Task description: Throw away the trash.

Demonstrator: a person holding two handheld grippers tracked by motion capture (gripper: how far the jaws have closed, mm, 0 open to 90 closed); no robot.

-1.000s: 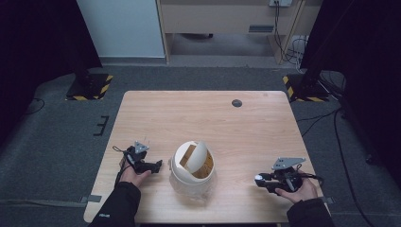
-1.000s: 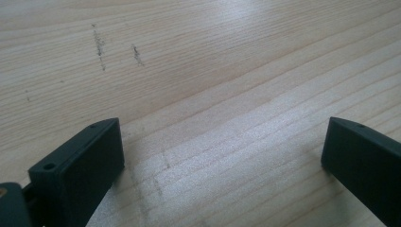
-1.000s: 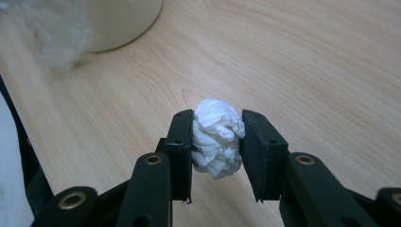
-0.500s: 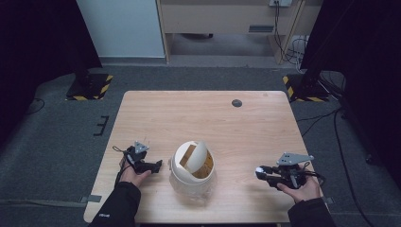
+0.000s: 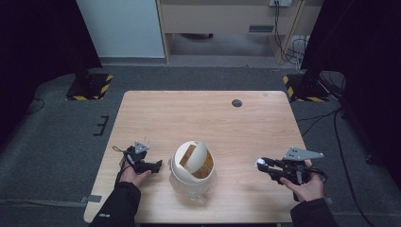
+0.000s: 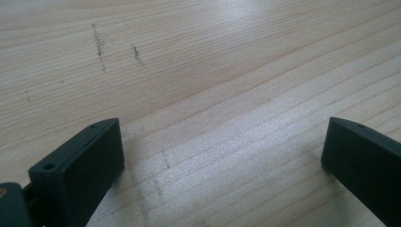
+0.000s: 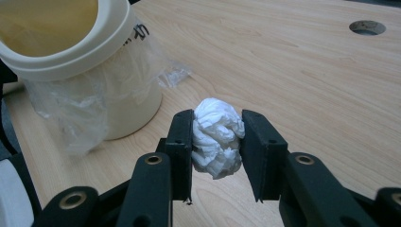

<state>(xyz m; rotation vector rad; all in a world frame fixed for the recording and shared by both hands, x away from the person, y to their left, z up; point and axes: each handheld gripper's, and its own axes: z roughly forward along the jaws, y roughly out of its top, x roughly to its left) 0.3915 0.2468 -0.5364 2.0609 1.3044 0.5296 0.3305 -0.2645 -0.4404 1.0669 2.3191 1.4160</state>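
Observation:
A crumpled white paper ball (image 7: 216, 137) sits pinched between the two black jaws of my right gripper (image 7: 217, 142), held a little above the wood; from above it shows as a white spot (image 5: 260, 163) at the tip of the right gripper (image 5: 264, 165). A cream waste bin (image 5: 191, 170) with a tilted swing lid and a clear plastic liner stands at the table's front middle, and the same bin (image 7: 94, 61) rises left of the ball. My left gripper (image 5: 158, 164) rests on the table left of the bin, its jaws (image 6: 222, 156) wide open over bare wood.
The light wooden table (image 5: 208, 118) has a round cable hole (image 5: 237, 103) near its far edge. Clear liner plastic (image 7: 90, 99) bulges around the bin's base. Dark carpet, stands with yellow-black bases and cables surround the table.
My right gripper has risen a little off the table with the paper ball in it. The left gripper and the bin have stayed put.

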